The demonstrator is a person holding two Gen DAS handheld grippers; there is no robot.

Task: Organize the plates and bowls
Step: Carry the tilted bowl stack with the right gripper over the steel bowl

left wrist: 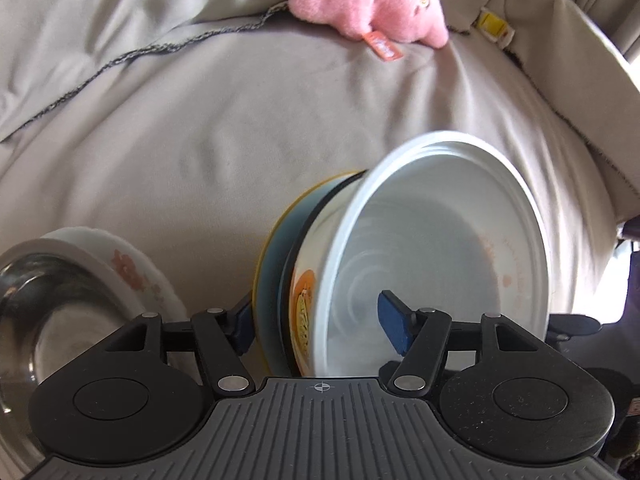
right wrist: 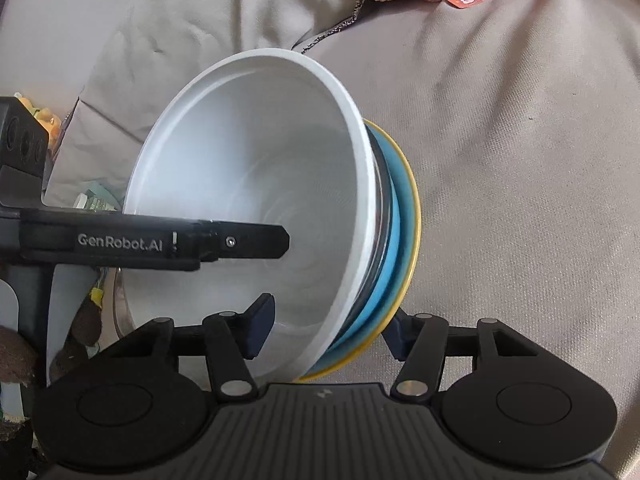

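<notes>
A nested stack stands tilted on its edge over the beige cloth: a white bowl (left wrist: 440, 240), a bowl with an orange print (left wrist: 304, 300) under it, and a blue plate with a yellow rim (left wrist: 272, 248) at the back. My left gripper (left wrist: 318, 328) is open wide around the stack's lower edge, one pad inside the white bowl, the other behind the plate, neither pressing. In the right wrist view my right gripper (right wrist: 327, 332) is shut on the stack, one pad inside the white bowl (right wrist: 248, 152), the other behind the blue plate (right wrist: 404, 220). One left finger (right wrist: 248, 242) reaches into the bowl.
A steel bowl (left wrist: 40, 300) sits in a white flowered dish (left wrist: 132, 272) at the lower left. A pink plush toy (left wrist: 360, 0) lies at the far edge of the beige cloth (left wrist: 240, 120). Small clutter (right wrist: 92, 200) shows to the left beyond the cloth.
</notes>
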